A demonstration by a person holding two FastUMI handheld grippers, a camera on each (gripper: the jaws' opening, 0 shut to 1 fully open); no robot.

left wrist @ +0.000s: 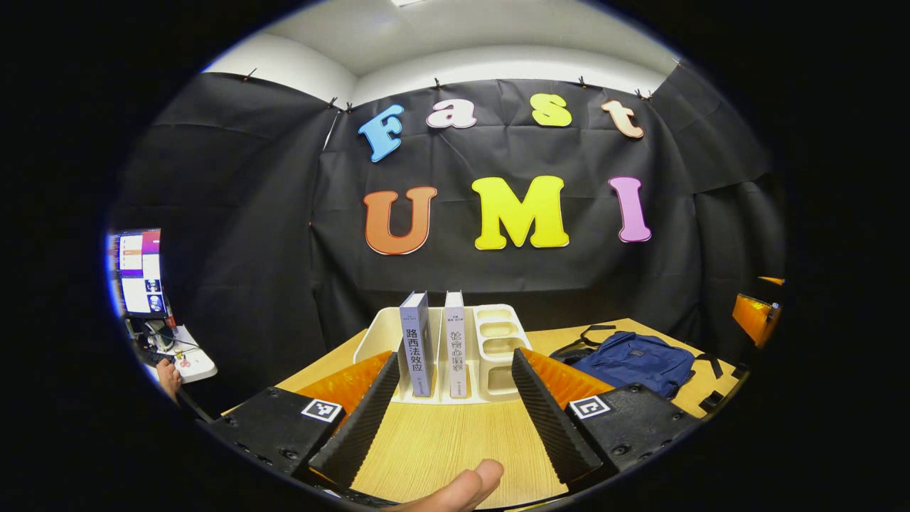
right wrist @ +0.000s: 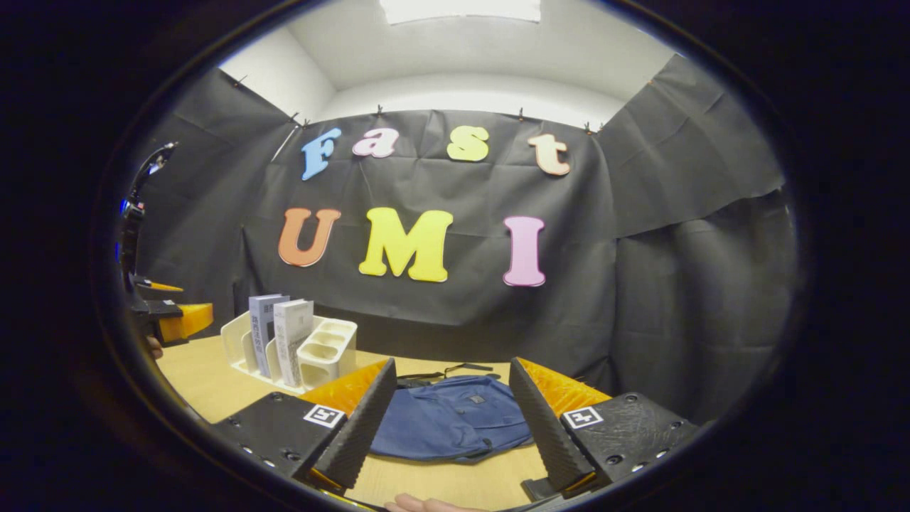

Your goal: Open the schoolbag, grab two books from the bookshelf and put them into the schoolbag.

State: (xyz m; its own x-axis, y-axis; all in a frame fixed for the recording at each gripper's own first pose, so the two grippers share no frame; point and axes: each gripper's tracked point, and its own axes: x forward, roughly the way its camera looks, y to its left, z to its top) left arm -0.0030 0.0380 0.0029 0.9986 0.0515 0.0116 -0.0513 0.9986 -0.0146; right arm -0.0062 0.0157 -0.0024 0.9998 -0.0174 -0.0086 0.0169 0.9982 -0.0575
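Schoolbag (right wrist: pixel 455 418) lies flat on table (left wrist: pixel 441 441), just right of white bookshelf (left wrist: pixel 498 348); zip state hard to tell, and in right gripper view its near edge is partly hidden behind the fingers. Two books (left wrist: pixel 432 343) stand upright in bookshelf, side by side, spines facing out. Left gripper (left wrist: pixel 451 409) w/ jaws wide apart, holding nothing, short of bookshelf, books framed btwn fingers. Right gripper (right wrist: pixel 449 419) also spread wide, empty, above table short of schoolbag. Fingertip (left wrist: pixel 469 487) of a hand cut off at bottom edge. Monitor (left wrist: pixel 138 272) far left of bookshelf, blurred.
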